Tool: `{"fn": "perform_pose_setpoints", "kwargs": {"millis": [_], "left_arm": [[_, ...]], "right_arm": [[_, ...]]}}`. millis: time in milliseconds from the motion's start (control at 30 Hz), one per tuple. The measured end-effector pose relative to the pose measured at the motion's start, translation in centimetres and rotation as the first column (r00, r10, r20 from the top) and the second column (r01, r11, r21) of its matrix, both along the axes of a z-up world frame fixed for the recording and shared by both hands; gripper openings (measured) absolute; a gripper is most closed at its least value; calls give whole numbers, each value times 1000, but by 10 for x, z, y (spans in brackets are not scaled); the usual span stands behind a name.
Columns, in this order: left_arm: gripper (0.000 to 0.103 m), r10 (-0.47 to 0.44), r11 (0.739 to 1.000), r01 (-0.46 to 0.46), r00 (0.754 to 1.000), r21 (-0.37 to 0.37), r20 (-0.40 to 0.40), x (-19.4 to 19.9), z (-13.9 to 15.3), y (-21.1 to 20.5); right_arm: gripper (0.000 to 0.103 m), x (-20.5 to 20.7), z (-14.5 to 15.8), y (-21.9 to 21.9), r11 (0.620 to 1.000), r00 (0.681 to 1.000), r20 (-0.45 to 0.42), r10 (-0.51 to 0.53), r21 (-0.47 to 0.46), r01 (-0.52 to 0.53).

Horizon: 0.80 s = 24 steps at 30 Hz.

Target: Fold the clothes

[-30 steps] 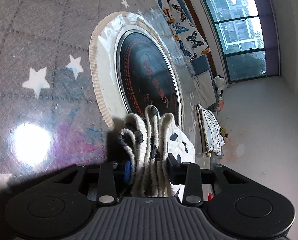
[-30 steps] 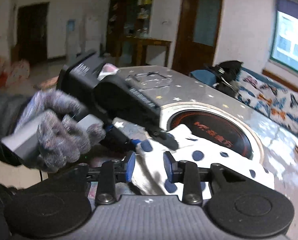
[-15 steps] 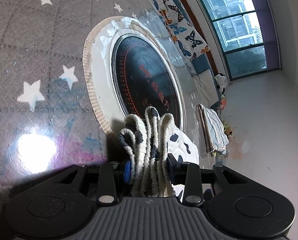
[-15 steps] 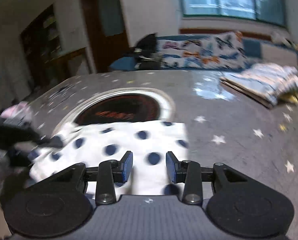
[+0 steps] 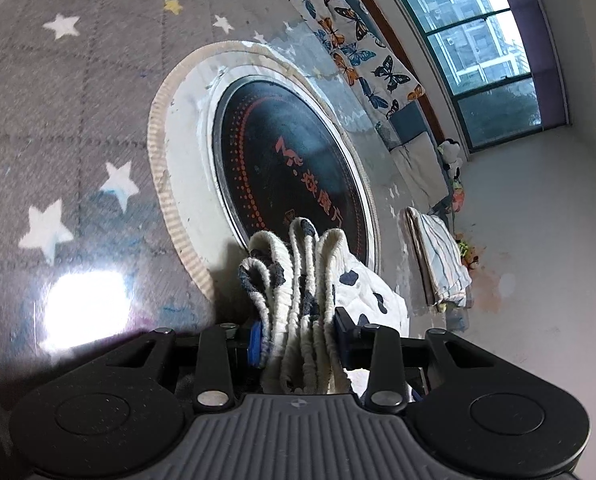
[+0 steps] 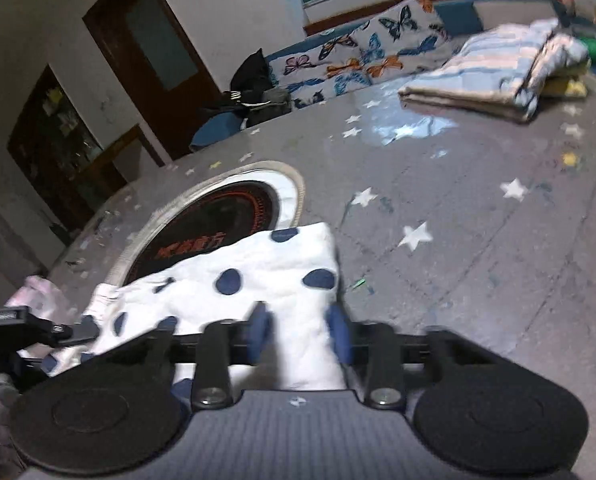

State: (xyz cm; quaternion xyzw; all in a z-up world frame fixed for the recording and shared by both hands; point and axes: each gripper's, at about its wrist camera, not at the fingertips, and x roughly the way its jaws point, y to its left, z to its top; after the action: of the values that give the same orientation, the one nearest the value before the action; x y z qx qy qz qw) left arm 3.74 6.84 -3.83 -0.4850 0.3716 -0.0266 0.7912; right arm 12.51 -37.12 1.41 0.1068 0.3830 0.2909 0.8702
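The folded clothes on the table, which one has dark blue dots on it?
The white garment clamped in the left gripper, lying partly over the round cooktop. The folded stack near the sofa is pale and striped, without dots.

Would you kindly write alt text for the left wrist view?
The left tool is shut on the bunched elastic edge of a white, navy-dotted garment, above a star-patterned table with a round black inset cooktop.
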Motion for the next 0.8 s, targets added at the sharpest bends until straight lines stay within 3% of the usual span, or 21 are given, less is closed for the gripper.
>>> {"fn": "perform_pose_setpoints", "kwargs": {"millis": [33,133,300,433,800], "left_arm": [[37,-3,1000,3,1000,10,1,2,2,-1],[35,-18,999,18,1000,39,10,8,11,-7],[34,-70,994,66,997,87,45,28,30,-25],[34,-128,986,118,989,118,72,52,42,-48],[34,-240,960,225,968,165,76,120,44,-112]], "right_arm": [[13,0,0,-1,1000,1000,-4,-1,11,1],[6,-2,1,-4,999,1000,-11,-4,46,5],[4,-7,26,-17,996,997,64,-39,86,34],[4,-2,44,-33,994,988,120,-95,62,88],[4,32,62,-86,966,949,184,-256,4,259]]}}
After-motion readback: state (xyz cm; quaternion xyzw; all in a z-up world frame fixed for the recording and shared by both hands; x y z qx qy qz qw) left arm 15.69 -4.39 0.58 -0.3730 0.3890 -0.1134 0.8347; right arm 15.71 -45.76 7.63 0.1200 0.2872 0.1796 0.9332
